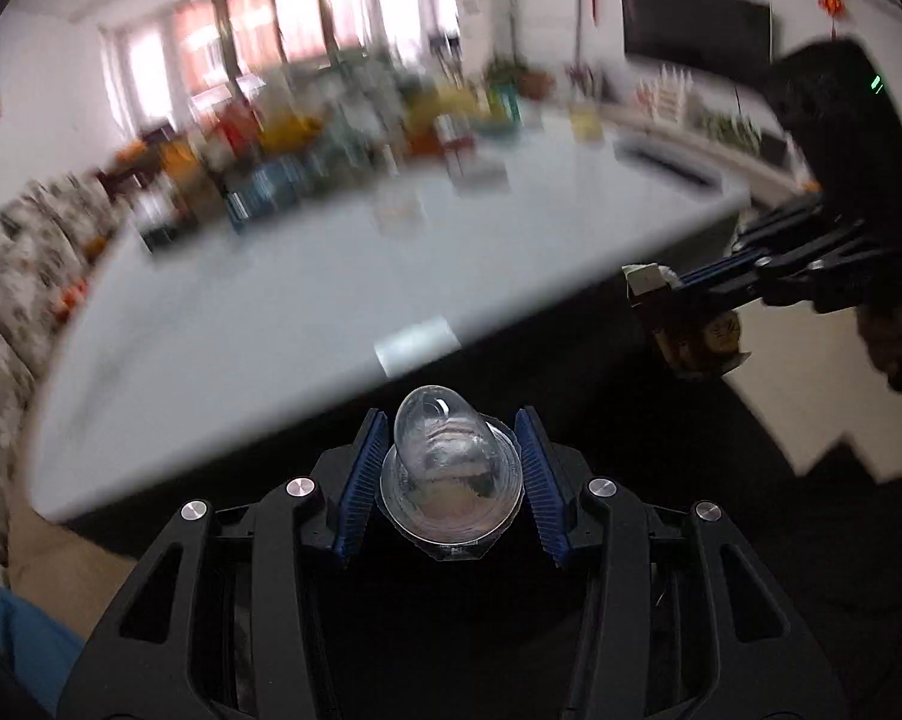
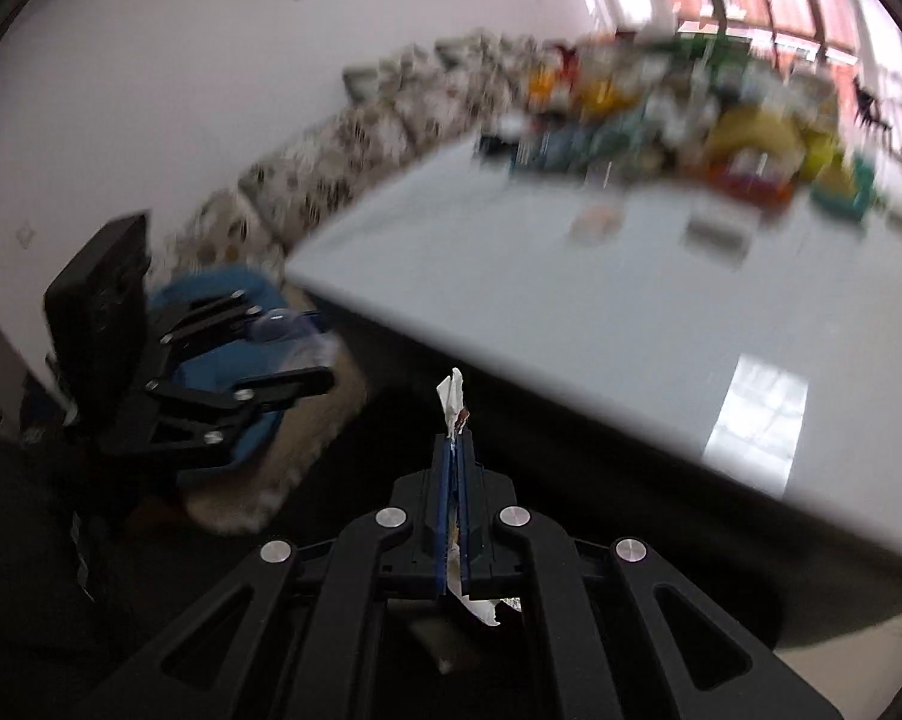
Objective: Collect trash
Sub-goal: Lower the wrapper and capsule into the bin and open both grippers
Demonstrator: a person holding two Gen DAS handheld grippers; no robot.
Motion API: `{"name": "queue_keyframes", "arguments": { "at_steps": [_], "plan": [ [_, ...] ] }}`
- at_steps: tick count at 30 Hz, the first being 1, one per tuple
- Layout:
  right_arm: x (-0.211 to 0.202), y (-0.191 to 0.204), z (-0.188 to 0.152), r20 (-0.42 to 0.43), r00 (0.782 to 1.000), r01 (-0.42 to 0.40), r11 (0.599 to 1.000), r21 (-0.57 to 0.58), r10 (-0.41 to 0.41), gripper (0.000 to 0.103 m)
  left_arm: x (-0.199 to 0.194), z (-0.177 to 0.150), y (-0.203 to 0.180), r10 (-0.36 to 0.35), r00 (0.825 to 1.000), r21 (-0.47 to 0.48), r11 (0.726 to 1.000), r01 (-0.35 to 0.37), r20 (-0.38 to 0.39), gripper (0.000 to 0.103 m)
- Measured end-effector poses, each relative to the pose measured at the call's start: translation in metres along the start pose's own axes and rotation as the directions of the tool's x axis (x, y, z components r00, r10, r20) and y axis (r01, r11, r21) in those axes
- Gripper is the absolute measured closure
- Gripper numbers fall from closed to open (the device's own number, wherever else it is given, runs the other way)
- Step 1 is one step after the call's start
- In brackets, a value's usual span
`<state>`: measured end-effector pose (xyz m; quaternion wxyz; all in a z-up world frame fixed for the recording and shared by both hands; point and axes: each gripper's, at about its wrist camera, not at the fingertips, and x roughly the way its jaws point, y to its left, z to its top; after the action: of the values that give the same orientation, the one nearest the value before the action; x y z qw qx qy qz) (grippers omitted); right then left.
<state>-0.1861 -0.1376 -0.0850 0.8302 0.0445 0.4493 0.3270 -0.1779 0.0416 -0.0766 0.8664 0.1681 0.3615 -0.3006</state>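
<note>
In the left wrist view my left gripper (image 1: 451,420) is shut on a clear plastic cup (image 1: 451,480), which lies sideways between the blue pads (image 1: 360,480) with its rim toward the camera. To the right, my right gripper (image 1: 682,282) is shut on a crumpled wrapper (image 1: 646,279), and a brown-gold part of it hangs below. The right wrist view shows the right gripper (image 2: 455,438) pinching that wrapper (image 2: 452,399); a white scrap of it pokes past the tips. The left gripper (image 2: 324,348) with the cup (image 2: 276,324) is at the left. Both grippers hang off the near edge of the white table (image 1: 270,300), over a dark area.
The glossy table (image 2: 571,312) carries a blurred crowd of packets and bottles (image 1: 330,138) at its far end. A patterned sofa (image 2: 330,156) runs along the wall beyond it. Blue cloth (image 1: 18,630) shows at the lower left. Light floor (image 1: 811,390) lies to the right of the dark mass.
</note>
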Motion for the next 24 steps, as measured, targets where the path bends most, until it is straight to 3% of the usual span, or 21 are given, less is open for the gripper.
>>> {"name": "queue_keyframes", "arguments": {
  "at_steps": [4, 7, 9, 12, 15, 18, 21, 24],
  "plan": [
    [0.052, -0.014, -0.021, -0.113, 0.993, -0.013, 0.999, 0.043, 0.018, 0.101, 0.061, -0.027, 0.002, -0.053, 0.989, -0.029, 0.998, 0.05, -0.138, 0.059],
    [0.101, -0.032, -0.037, -0.213, 0.977, 0.008, 0.997, 0.071, 0.008, 0.093, 0.111, -0.045, 0.002, -0.11, 0.964, -0.068, 0.993, 0.097, -0.241, 0.057],
    [0.128, -0.042, -0.046, -0.287, 0.957, 0.053, 0.997, 0.058, -0.035, 0.055, 0.139, -0.057, -0.003, -0.096, 0.944, -0.048, 0.995, 0.085, -0.315, 0.049],
    [0.137, -0.042, -0.052, -0.32, 0.945, 0.082, 0.996, 0.019, -0.072, 0.052, 0.157, -0.069, -0.011, -0.058, 0.929, 0.002, 0.998, 0.063, -0.365, 0.044],
    [0.122, -0.039, -0.048, -0.295, 0.953, 0.073, 0.997, 0.015, -0.065, 0.052, 0.154, -0.072, -0.009, -0.064, 0.93, -0.001, 0.998, 0.068, -0.362, 0.034],
    [0.087, -0.031, -0.033, -0.224, 0.972, 0.066, 0.998, -0.004, -0.065, 0.053, 0.137, -0.069, 0.0, -0.073, 0.937, -0.032, 0.997, 0.066, -0.341, 0.032],
    [0.027, -0.02, 0.004, -0.066, 0.998, 0.019, 0.998, -0.055, -0.022, 0.053, 0.113, -0.056, 0.01, -0.096, 0.946, -0.063, 0.995, 0.081, -0.308, 0.032],
    [-0.015, -0.026, 0.044, 0.059, 0.998, 0.03, 0.994, -0.103, -0.024, 0.047, 0.076, -0.037, 0.013, -0.093, 0.969, -0.052, 0.995, 0.083, -0.227, 0.025]
  ]
}}
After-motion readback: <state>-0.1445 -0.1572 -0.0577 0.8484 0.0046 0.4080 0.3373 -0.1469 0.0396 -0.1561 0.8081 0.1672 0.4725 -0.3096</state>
